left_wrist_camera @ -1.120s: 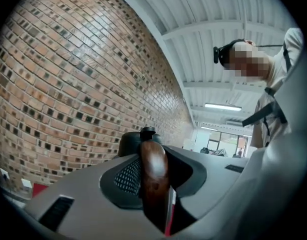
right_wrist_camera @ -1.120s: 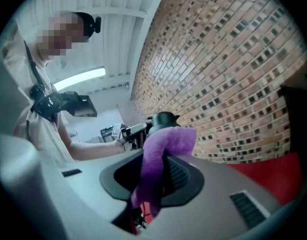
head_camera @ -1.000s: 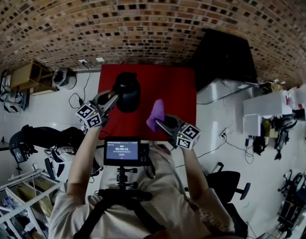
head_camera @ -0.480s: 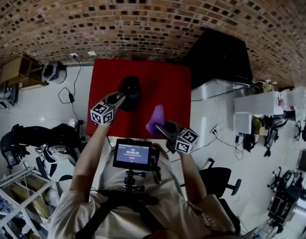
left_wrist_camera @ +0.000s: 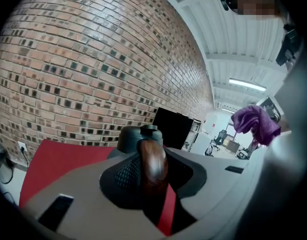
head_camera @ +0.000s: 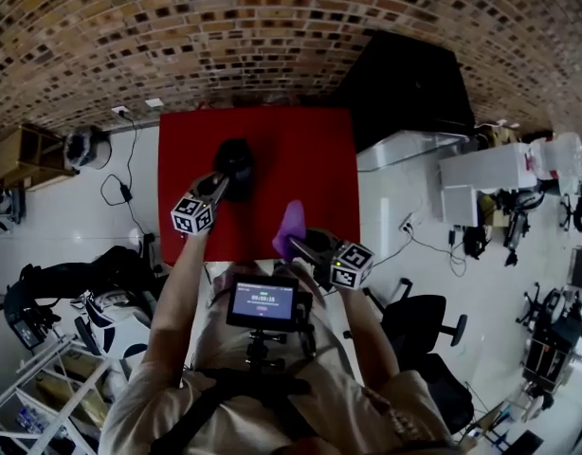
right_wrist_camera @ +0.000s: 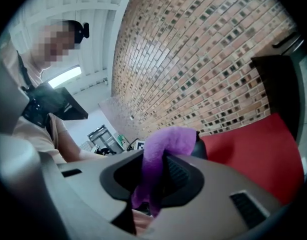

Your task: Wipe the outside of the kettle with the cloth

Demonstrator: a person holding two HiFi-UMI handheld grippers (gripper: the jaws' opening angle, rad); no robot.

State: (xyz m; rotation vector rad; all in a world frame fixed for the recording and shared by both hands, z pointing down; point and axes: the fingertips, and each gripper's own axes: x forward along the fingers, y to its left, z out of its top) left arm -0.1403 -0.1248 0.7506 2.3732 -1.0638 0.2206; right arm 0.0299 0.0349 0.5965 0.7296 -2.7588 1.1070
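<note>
Kettle handle (left_wrist_camera: 152, 164) clamped in left gripper (head_camera: 225, 184) — purple cloth (head_camera: 290, 226) pinched in right gripper (head_camera: 297, 245), forearms (head_camera: 177, 282) outstretched.

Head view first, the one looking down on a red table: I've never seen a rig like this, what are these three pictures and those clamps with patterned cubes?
There is no robot: a person holds a two-jaw gripper in each hand, and the patterned cubes belong to them. The head view comes from a camera on the person's head, looking steeply down. The other two pictures come from cameras riding on each gripper. Over the red table is a black kettle. The left gripper is clamped on its brown handle; the right gripper pinches a purple cloth.
</note>
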